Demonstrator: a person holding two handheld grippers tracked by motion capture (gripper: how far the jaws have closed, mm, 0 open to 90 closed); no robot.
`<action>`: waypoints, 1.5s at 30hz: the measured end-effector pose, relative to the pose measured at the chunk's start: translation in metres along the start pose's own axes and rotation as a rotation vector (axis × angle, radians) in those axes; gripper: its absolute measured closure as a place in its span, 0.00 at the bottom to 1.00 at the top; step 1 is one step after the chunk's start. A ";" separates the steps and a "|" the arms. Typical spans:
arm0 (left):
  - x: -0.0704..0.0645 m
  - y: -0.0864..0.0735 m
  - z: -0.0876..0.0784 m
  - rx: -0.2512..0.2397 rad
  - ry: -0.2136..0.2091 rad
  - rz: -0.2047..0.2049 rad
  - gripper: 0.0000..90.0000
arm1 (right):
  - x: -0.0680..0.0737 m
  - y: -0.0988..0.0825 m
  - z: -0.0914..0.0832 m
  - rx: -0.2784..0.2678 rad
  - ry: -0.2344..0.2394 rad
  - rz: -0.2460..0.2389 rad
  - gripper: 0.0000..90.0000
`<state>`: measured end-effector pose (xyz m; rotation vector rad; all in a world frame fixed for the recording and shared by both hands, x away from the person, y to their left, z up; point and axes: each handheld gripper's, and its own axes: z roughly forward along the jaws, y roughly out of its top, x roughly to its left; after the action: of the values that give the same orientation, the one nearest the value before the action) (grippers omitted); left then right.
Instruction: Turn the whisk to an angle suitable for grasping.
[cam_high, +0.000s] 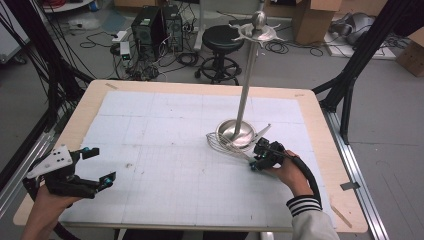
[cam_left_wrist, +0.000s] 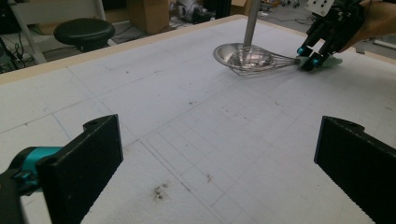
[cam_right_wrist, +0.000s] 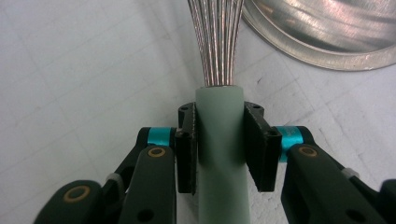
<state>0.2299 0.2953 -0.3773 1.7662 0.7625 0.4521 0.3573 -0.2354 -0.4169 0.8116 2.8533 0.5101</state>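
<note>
- The right gripper (cam_right_wrist: 219, 144) has its fingers (cam_right_wrist: 187, 149) clamped on the whisk (cam_right_wrist: 219, 140)'s pale green handle; its wires run ahead, beside the steel stand base (cam_right_wrist: 327, 42)
- The left gripper (cam_left_wrist: 215, 172) sits well apart, fingers (cam_left_wrist: 81, 168) wide, nothing between them

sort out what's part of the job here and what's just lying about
In the job:
whisk, its pale green handle clamped in the right gripper
utensil stand, its round base beside the whisk wires

Lying about:
black stool
computer towers
cardboard boxes
</note>
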 end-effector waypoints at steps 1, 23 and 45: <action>0.000 0.000 0.000 -0.001 -0.001 -0.002 0.02 | 0.001 0.001 0.000 0.007 0.003 0.000 0.76; 0.002 -0.001 -0.002 0.000 0.007 -0.007 0.02 | 0.007 0.000 -0.013 -0.046 0.053 -0.046 0.77; 0.000 0.000 -0.001 0.003 0.004 0.001 0.02 | 0.027 0.000 -0.095 -0.281 0.169 -0.157 0.77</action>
<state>0.2288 0.2961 -0.3767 1.7692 0.7653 0.4555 0.3143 -0.2484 -0.3291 0.5144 2.8665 0.9714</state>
